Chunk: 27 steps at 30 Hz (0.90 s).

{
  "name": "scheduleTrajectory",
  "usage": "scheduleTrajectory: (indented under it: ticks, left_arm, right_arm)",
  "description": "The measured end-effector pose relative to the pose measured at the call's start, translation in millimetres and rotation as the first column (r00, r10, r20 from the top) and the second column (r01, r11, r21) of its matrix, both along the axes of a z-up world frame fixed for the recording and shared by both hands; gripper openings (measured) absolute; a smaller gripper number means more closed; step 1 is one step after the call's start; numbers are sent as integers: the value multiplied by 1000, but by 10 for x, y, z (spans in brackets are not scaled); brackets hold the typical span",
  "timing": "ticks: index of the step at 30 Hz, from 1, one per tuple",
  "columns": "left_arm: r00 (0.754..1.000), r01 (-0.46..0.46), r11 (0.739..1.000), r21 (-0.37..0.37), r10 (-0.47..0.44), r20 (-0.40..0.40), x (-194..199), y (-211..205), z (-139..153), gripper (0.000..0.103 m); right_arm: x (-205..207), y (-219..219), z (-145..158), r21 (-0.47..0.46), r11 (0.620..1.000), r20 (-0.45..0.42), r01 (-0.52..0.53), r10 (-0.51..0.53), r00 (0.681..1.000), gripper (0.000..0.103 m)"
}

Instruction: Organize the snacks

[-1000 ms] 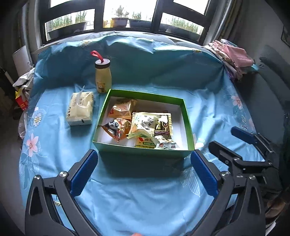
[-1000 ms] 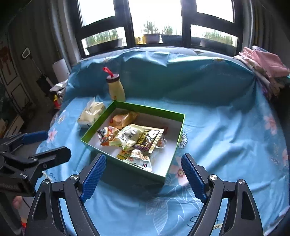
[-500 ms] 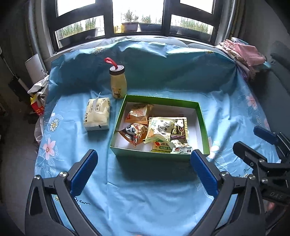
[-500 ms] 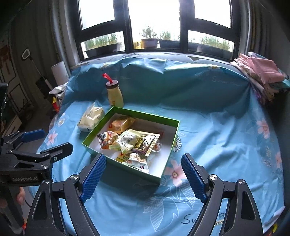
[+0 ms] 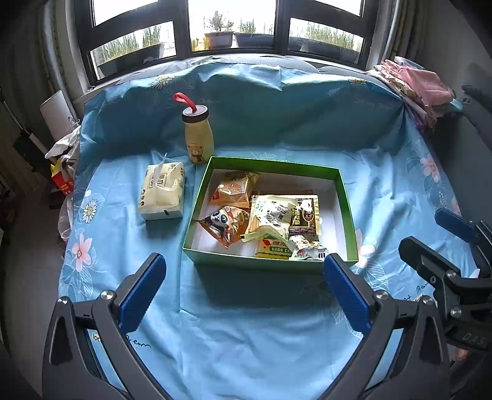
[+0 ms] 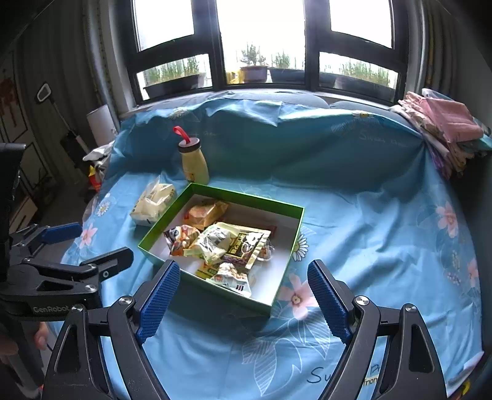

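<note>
Looking along the left gripper (image 5: 243,286), its blue-padded jaws stand wide apart with nothing between them, hovering over the blue floral sheet (image 5: 246,338) just short of the green box (image 5: 270,264). Snack packets (image 5: 264,215) lie heaped inside the box; a tissue pack (image 5: 162,191) and a yellow bottle (image 5: 198,135) stand beside its left and far corner.

From the right gripper (image 6: 243,295), jaws equally spread and empty, the box (image 6: 221,292) sits just ahead, snacks (image 6: 221,243) within.

Daylight enters a black-framed window (image 5: 233,27) with potted plants (image 6: 253,66) above a blue floral sheet (image 5: 276,338).
</note>
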<state>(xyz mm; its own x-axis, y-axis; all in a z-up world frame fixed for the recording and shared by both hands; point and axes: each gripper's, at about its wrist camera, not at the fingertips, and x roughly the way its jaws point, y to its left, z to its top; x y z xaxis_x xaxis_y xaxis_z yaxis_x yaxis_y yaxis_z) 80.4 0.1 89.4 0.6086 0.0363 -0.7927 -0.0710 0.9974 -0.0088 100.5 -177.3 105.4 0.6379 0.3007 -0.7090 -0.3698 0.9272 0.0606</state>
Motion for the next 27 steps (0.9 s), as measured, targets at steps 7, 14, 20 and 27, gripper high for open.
scheduleTrajectory:
  ticks: [7,14,20,27]
  left_arm:
    - [1000,-2,1000,-3,2,-7,15,-10,-13,103]
    - [1000,-6,1000,-6,6,-11,50,9,-28,103]
    - [1000,-5,1000,-7,5,-20,90,24,-55,103]
    - [1000,-2,1000,-25,2,-17,132,25,-69,103]
  right_arm:
    - [25,1,1,0,1000,-3,0,0,1000,85]
    - [25,-2,-10,-1,1000,-2,1,-1,1000,85]
    - [38,-5,-13,0,1000,-1,1,-1,1000,85]
    - [69,-23,-23,0,1000,-5,5,-5,1000,85]
